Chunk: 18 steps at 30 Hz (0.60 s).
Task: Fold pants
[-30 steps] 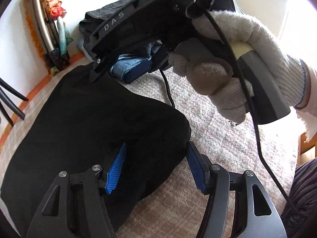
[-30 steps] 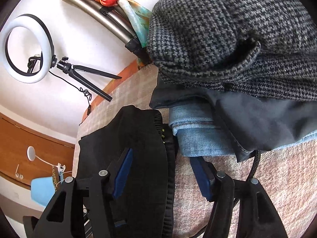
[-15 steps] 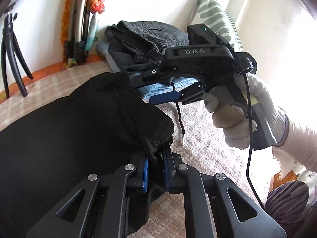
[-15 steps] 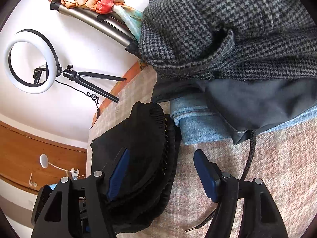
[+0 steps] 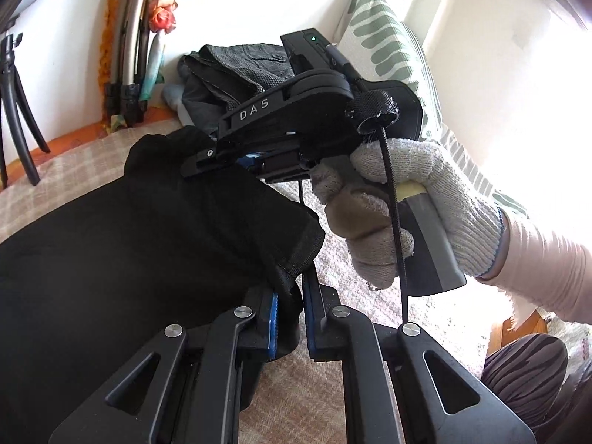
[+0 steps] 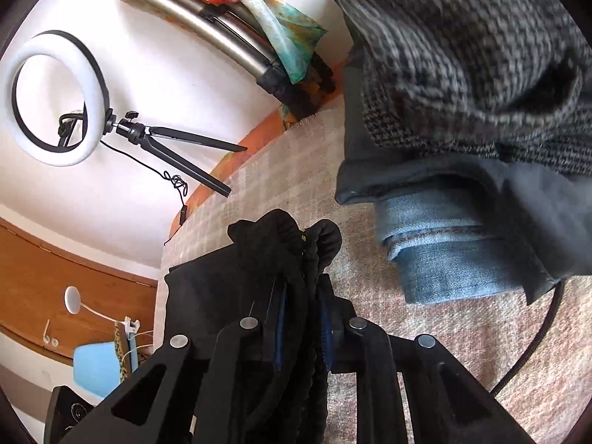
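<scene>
Here, the black pants [image 5: 111, 259] lay spread on the beige checked bed cover [image 5: 370, 288], with one hem corner and the waistband lifted off it. The left gripper [image 5: 290, 314] was clamped narrow on the hem corner of one leg; black cloth filled the gap between its blue pads [image 5: 273, 318]. The right gripper [image 6: 301, 329] had just been closing, and its jaws stood narrow with the ribbed elastic waistband [image 6: 314, 236] bunched between them. In the left wrist view, the right gripper's black body, marked DAS, sat over the far end of the pants, held by a hand in a grey knit glove [image 5: 407, 199] with a black cable running past it.

No container appeared in either view. A stack of folded garments [image 6: 462, 148] rested on the cover just beside the waistband: grey houndstooth cloth on top, a dark garment under it, blue jeans [image 6: 444, 259] at the bottom. A ring light on a small tripod [image 6: 55, 100] and a green-striped pillow [image 5: 388, 48] stood near the wall.
</scene>
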Each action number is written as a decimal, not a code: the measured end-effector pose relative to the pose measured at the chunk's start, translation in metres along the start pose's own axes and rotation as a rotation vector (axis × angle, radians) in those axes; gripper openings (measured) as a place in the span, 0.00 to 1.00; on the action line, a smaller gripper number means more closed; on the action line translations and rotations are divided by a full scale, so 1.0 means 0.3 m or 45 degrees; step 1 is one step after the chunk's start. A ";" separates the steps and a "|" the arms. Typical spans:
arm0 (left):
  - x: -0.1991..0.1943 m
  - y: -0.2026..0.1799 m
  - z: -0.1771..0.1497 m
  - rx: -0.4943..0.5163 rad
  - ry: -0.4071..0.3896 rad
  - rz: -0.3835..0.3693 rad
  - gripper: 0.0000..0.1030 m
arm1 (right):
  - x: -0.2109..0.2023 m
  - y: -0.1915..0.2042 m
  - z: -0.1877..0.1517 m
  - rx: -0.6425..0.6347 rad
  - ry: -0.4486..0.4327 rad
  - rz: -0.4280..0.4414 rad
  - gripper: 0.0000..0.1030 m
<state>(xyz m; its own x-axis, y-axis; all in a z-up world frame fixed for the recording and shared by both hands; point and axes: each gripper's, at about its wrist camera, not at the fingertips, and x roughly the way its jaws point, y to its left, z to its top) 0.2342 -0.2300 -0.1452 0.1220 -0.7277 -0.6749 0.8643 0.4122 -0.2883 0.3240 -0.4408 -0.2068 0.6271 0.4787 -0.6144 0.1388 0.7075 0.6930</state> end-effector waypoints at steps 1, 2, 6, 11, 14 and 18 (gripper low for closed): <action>0.005 -0.008 0.002 0.008 -0.001 -0.003 0.09 | -0.034 0.009 0.004 -0.027 -0.034 -0.011 0.10; 0.011 -0.014 0.006 0.013 -0.007 -0.007 0.09 | -0.068 0.010 0.009 -0.032 -0.067 -0.017 0.10; 0.055 -0.045 0.016 0.039 0.016 0.002 0.09 | -0.107 -0.070 0.023 0.036 -0.071 -0.099 0.10; 0.037 -0.058 0.011 0.053 0.062 0.045 0.24 | -0.073 -0.072 0.019 -0.021 -0.032 -0.175 0.19; -0.069 -0.014 -0.020 0.009 0.030 0.129 0.44 | -0.085 -0.034 0.030 -0.060 -0.016 -0.191 0.37; -0.287 0.101 -0.106 -0.139 -0.045 0.242 0.44 | -0.146 0.068 0.022 -0.236 -0.079 -0.291 0.45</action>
<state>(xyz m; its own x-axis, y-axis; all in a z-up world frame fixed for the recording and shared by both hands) 0.2343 -0.1375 -0.1176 0.2963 -0.6495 -0.7003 0.7666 0.5990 -0.2312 0.3045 -0.4507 -0.1633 0.6420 0.2676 -0.7185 0.1430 0.8789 0.4551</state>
